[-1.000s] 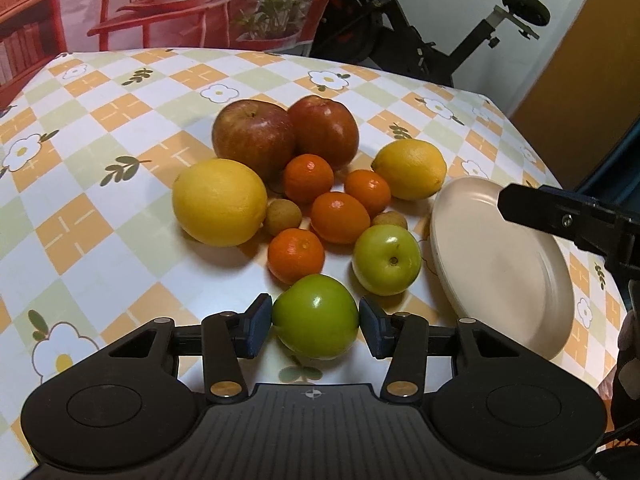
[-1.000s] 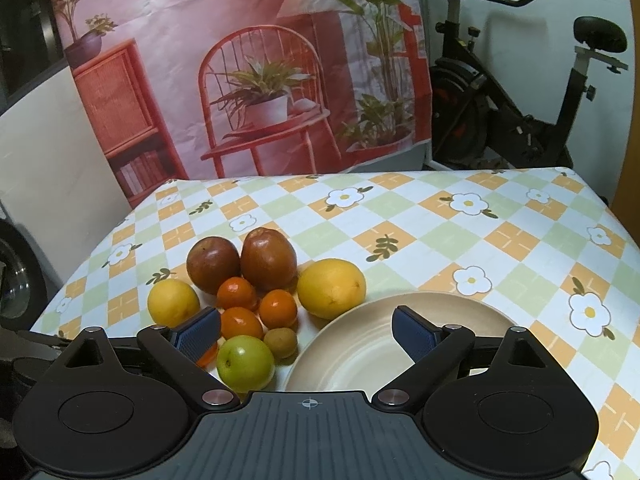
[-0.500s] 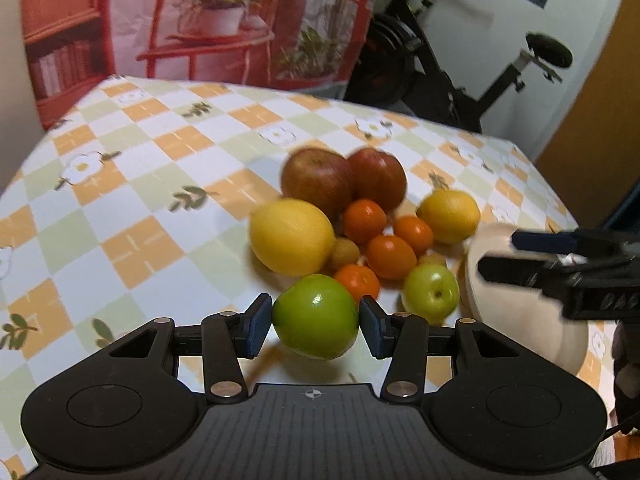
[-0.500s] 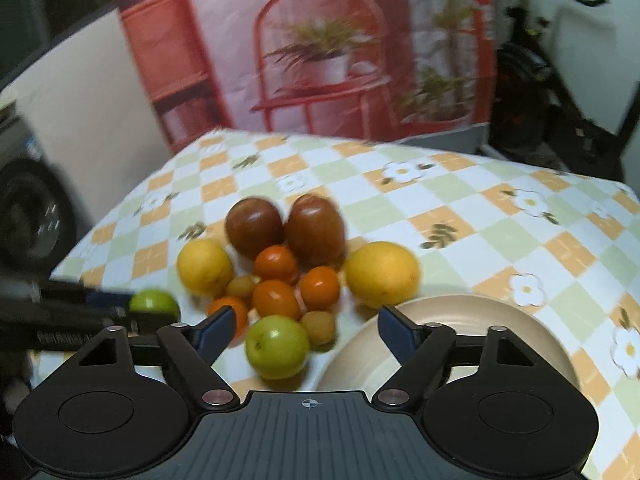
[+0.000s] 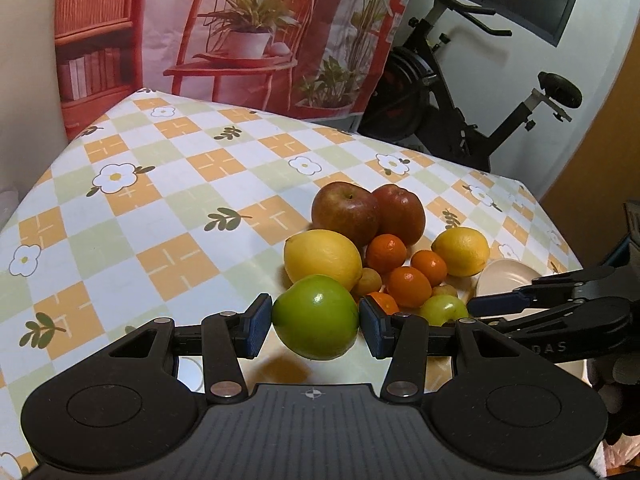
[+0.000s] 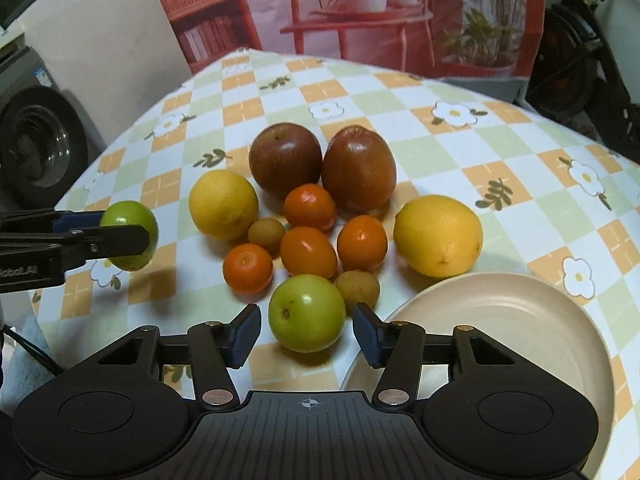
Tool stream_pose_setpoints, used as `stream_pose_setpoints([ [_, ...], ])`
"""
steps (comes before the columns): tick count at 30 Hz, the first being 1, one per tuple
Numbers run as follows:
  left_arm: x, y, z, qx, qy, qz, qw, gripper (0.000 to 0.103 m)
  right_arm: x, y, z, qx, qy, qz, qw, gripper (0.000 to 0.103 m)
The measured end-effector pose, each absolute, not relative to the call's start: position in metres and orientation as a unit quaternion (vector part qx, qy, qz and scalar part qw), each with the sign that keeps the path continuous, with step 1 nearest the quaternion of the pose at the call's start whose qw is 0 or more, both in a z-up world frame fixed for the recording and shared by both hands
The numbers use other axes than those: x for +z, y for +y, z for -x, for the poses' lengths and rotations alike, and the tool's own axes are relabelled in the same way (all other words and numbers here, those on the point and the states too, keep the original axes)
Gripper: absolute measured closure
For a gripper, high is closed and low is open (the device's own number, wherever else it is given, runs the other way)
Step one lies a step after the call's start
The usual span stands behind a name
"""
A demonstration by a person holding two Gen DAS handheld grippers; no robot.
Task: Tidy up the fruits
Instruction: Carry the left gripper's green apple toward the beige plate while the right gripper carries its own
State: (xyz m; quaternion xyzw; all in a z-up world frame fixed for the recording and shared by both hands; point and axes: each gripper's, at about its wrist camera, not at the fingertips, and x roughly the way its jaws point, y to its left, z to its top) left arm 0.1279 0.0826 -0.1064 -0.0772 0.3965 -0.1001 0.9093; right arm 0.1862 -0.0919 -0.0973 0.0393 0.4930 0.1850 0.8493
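left wrist | left tongs (image 5: 315,317) pinching green apple (image 5: 316,316) aloft | right tongs (image 6: 306,335) closing around second apple (image 6: 306,312)

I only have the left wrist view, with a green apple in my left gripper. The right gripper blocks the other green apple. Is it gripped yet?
Observer: Not yet. The right wrist view shows the second green apple resting on the tablecloth between the jaws of the right gripper. The jaws are closing, with a gap on each side.
Operator: Anything on the plate?
Observer: No. The plate is bare and lies just right of that apple.
Operator: Is my apple clear of the pile?
Observer: Yes. The left gripper holds the held green apple left of all the other fruit, and its shadow falls on the cloth below.
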Motion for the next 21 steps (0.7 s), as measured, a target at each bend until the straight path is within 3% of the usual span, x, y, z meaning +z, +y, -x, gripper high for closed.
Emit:
stream_pose_setpoints([
  [21, -0.106, 0.088, -0.126, -0.1, 0.393, 0.078, 0.91, 0.053, -0.109, -0.081, -0.201, 0.175, 0.525, -0.05, 0.831, 0.059],
])
